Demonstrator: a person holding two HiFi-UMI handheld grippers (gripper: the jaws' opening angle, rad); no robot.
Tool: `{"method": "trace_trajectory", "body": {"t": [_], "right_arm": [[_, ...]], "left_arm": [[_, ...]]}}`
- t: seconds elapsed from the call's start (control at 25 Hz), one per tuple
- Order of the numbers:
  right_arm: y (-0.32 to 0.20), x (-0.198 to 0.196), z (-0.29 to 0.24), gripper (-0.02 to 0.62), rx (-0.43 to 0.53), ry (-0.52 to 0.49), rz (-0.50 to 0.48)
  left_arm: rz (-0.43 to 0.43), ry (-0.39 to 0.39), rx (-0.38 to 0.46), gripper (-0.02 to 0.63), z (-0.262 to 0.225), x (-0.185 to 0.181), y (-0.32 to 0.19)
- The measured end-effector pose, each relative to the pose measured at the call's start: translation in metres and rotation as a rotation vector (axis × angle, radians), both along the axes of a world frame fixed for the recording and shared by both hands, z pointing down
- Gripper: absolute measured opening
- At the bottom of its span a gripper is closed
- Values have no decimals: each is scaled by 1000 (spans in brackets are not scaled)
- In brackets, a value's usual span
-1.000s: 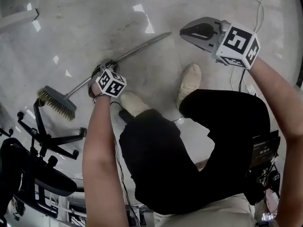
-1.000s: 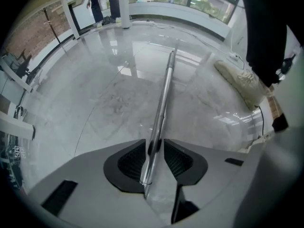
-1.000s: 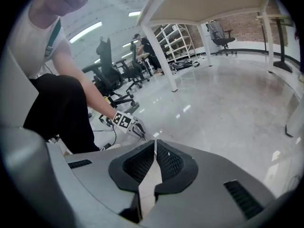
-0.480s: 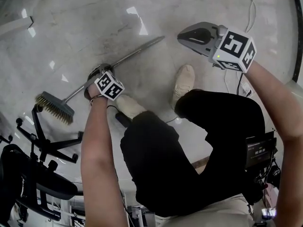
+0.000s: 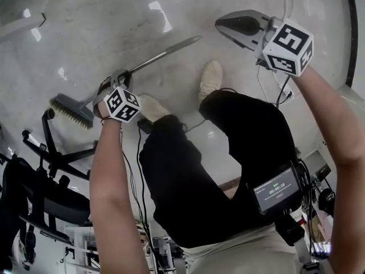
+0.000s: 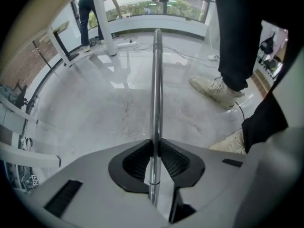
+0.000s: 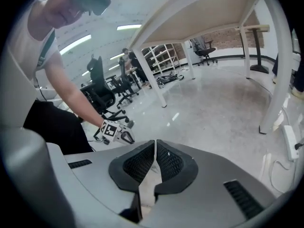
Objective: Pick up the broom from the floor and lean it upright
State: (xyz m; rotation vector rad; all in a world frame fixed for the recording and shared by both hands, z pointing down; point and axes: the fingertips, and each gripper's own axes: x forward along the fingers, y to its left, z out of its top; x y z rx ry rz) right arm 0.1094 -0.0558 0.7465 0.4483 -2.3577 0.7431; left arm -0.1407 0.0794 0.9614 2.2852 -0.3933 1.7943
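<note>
Moved: both grippers are higher than a second ago. The left gripper (image 6: 156, 145) has just been closing its jaws, with the metal handle (image 6: 156, 80) between them.
Left gripper: points steeply down. Its ribbed pads are clamped on the handle, and the tube fills the narrow gap.
Broom (image 5: 137, 68): gripped on the handle, nearer the brush end. The longer bare stretch runs out ahead of the jaws over the floor (image 5: 114, 21). The brush head (image 5: 71, 111) is at the other end, behind the gripper. Can't tell whether its bristles touch the floor.
Right gripper (image 7: 155, 145): pads pressed together with nothing between them. It is held up well apart from the broom, out past the handle's far tip.
Between the grippers: two pale shoes (image 5: 210, 79) of the person, planted on the floor.
Beside the brush head: black office chair (image 5: 54, 158), its base near the bristles.
Ahead of the right gripper: white-legged table (image 7: 204, 8) and more chairs further back.
</note>
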Motion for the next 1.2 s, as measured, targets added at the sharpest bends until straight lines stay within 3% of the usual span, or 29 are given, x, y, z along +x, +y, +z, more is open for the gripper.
{"method": "trace_trajectory", "body": {"t": [0.4,0.64,0.88,1.04,1.2], "right_arm": [[3,-27,-80,25,21,-40,15],[8,-37,-117,25,17,-43,30],[8,-52,-161,25,-2,-102,84],[-20,-76,-171,25,76,-153,57],[-11,-93,-183,25,36,-199,72]], "left_arm": [[-75,100,92,72,-115,-19,-10],[-168,151,129,72,-175,-31,-22],[-316,216,124,74,-214,-41,-39],[-431,199,180,74,-232,-72,-67],[-536,225,196,74,-249,-76,-64]]}}
